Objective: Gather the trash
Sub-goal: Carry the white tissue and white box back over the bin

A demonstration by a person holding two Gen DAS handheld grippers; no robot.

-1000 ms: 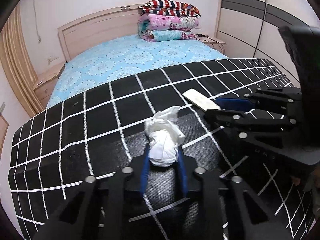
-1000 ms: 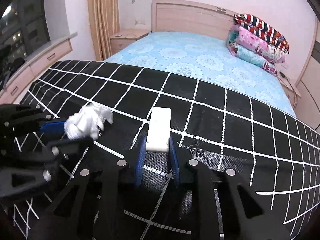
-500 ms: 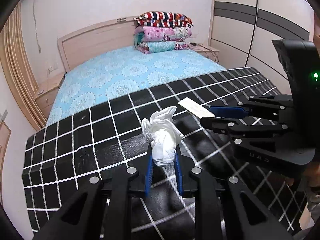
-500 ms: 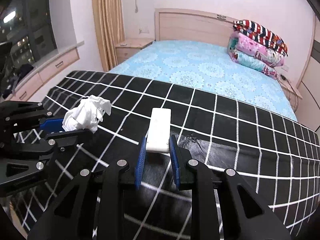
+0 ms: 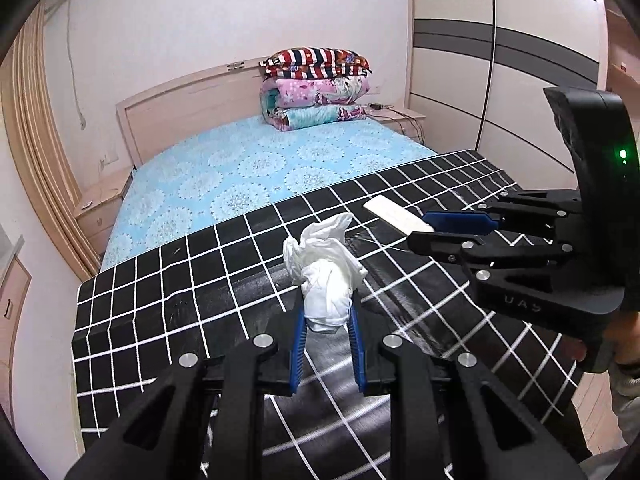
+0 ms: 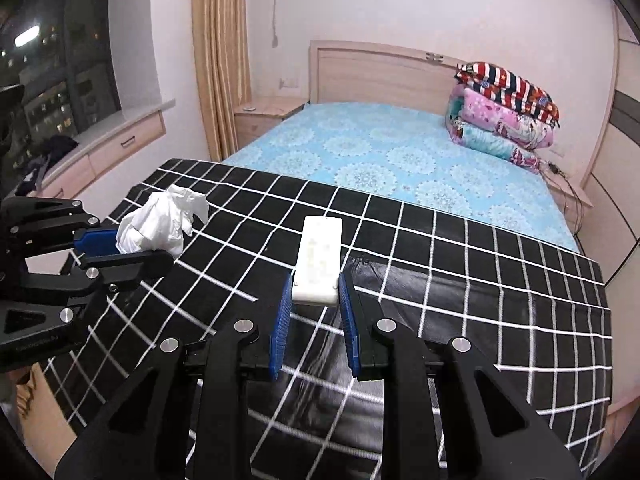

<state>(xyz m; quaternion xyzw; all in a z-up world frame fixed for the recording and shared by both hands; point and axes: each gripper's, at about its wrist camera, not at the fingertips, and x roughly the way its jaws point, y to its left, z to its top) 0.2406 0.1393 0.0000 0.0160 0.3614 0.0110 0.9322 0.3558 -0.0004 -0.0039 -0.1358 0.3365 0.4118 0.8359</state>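
Observation:
A crumpled white tissue wad [image 5: 326, 276] is pinched between the blue pads of my left gripper [image 5: 327, 322], held above the black checked cover [image 5: 168, 280]. The same crumpled tissue wad [image 6: 160, 224] shows at the left of the right wrist view, in the left gripper [image 6: 120, 246]. My right gripper [image 6: 314, 300] is shut on a flat white rectangular box [image 6: 319, 260], lifted off the cover. In the left wrist view the white box [image 5: 394, 214] sticks out of the right gripper [image 5: 426, 226] on the right.
The bed has a blue patterned sheet [image 5: 248, 176] and a stack of folded quilts [image 5: 316, 88] by the headboard. A wardrobe [image 5: 500, 80] lines the right wall. A nightstand [image 6: 264, 114], curtain [image 6: 218, 60] and window bench with drawers [image 6: 116, 148] stand on the left.
Both grippers have risen and pulled back from the bed with their items. The tissue wad and the white box now hang well above the checked cover.

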